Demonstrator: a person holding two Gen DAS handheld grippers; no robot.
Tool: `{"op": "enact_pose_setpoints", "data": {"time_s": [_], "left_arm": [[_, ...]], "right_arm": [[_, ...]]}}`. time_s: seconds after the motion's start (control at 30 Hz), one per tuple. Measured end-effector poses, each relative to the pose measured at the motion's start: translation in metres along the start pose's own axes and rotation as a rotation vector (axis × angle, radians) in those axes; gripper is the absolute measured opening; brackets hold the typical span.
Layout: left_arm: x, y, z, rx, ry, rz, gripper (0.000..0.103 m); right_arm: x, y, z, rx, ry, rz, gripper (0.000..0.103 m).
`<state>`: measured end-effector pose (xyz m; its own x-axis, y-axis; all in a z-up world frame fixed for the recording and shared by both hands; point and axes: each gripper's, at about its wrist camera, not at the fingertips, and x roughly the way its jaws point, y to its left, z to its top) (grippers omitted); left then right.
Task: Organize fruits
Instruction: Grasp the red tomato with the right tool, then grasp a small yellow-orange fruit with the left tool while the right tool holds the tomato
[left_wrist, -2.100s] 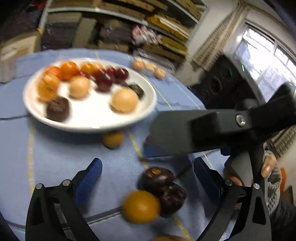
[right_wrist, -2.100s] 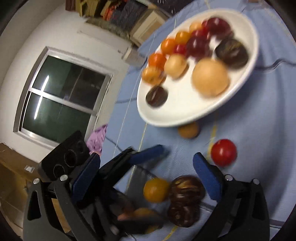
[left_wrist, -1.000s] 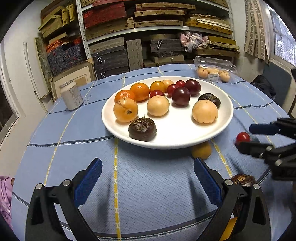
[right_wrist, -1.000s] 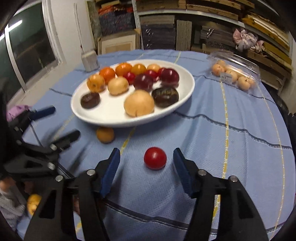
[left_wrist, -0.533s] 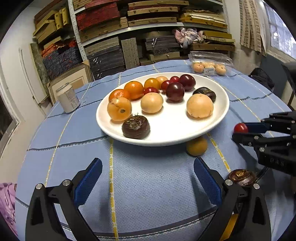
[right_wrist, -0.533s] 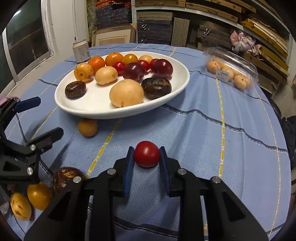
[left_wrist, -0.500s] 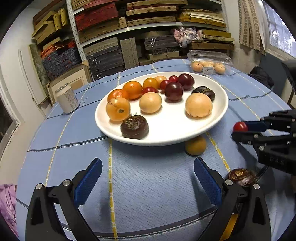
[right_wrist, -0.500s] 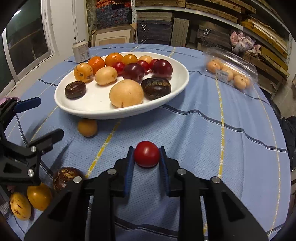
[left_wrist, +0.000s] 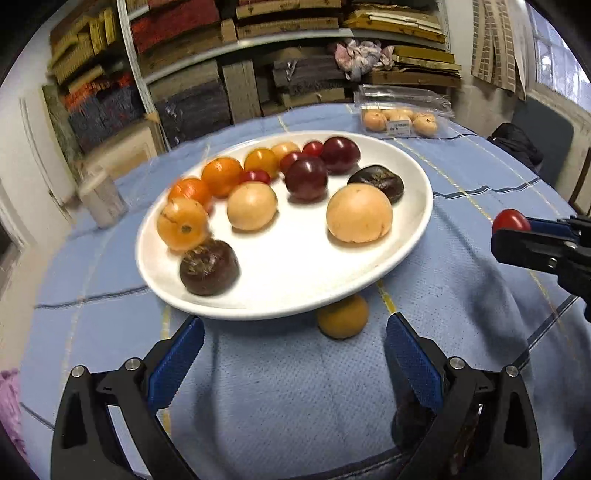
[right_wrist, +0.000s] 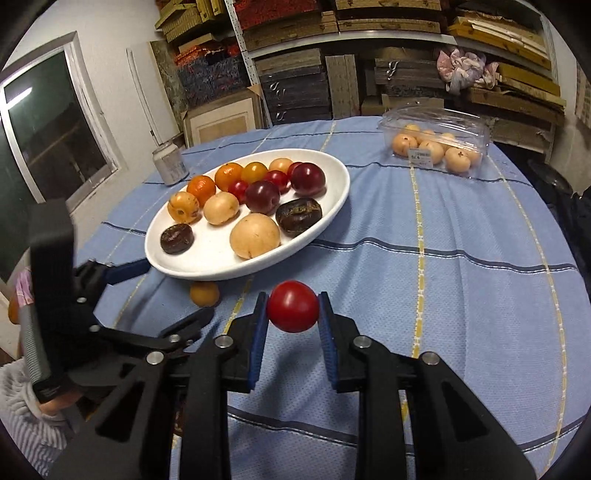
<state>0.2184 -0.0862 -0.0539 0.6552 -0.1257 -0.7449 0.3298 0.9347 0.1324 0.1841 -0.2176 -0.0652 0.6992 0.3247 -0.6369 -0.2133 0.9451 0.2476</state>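
Note:
A white plate (left_wrist: 413, 236) (right_wrist: 334, 206) on the blue tablecloth holds several orange, yellow, red and dark fruits. My right gripper (right_wrist: 293, 312) is shut on a red tomato (right_wrist: 293, 311) and holds it above the cloth, right of the plate; the tomato also shows in the left wrist view (left_wrist: 510, 220). My left gripper (left_wrist: 293, 350) is open and empty, just in front of the plate. A small yellow-orange fruit (left_wrist: 342, 316) (right_wrist: 204, 293) lies on the cloth at the plate's near edge, between the left fingertips.
A clear plastic box of pale fruits (right_wrist: 436, 147) (left_wrist: 400, 118) sits at the far right of the table. A metal can (right_wrist: 169, 163) stands left of the plate. Shelves of stacked goods fill the back wall. A dark fruit (left_wrist: 413, 417) lies behind my left gripper's right finger.
My right gripper closed on the red tomato and lifted it off the cloth. My left gripper moved closer to the plate and the small yellow-orange fruit.

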Motion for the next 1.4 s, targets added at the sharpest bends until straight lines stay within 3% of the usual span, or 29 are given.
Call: {"op": "enact_pose_setpoints", "data": {"time_s": [0.03, 0.1, 0.47, 0.67, 0.7, 0.77, 0.8, 0.87, 1.1, 1.4], "left_arm": [[0.005, 0.002, 0.001, -0.012, 0.022, -0.022, 0.085], [0.007, 0.005, 0.000, -0.030, 0.036, -0.052, 0.076], [0.013, -0.003, 0.007, -0.122, 0.046, -0.038, 0.074], [0.008, 0.005, 0.005, -0.156, 0.028, -0.047, 0.061], [0.006, 0.007, 0.003, -0.156, 0.024, -0.063, 0.057], [0.001, 0.002, 0.000, -0.127, 0.014, -0.117, 0.034], [-0.002, -0.004, -0.001, -0.098, 0.012, -0.105, 0.029], [-0.004, -0.010, -0.004, -0.074, 0.009, -0.085, 0.029], [-0.006, 0.012, -0.010, -0.152, 0.006, -0.120, 0.029], [-0.011, 0.007, -0.010, -0.113, -0.012, -0.101, 0.029]], "right_arm": [[0.000, 0.000, 0.000, 0.003, 0.002, 0.004, 0.027], [0.001, -0.001, 0.000, 0.011, 0.009, 0.010, 0.028], [0.003, 0.000, -0.003, 0.018, 0.025, 0.018, 0.028], [0.004, -0.001, -0.002, 0.018, 0.027, 0.023, 0.028], [0.004, -0.001, -0.002, 0.021, 0.026, 0.024, 0.028], [0.004, -0.002, -0.002, 0.028, 0.026, 0.026, 0.028], [0.004, -0.003, -0.002, 0.033, 0.026, 0.029, 0.028], [0.004, -0.004, -0.002, 0.042, 0.026, 0.034, 0.028], [0.004, -0.005, -0.001, 0.047, 0.026, 0.040, 0.028], [0.005, -0.004, -0.001, 0.045, 0.030, 0.040, 0.028]]}}
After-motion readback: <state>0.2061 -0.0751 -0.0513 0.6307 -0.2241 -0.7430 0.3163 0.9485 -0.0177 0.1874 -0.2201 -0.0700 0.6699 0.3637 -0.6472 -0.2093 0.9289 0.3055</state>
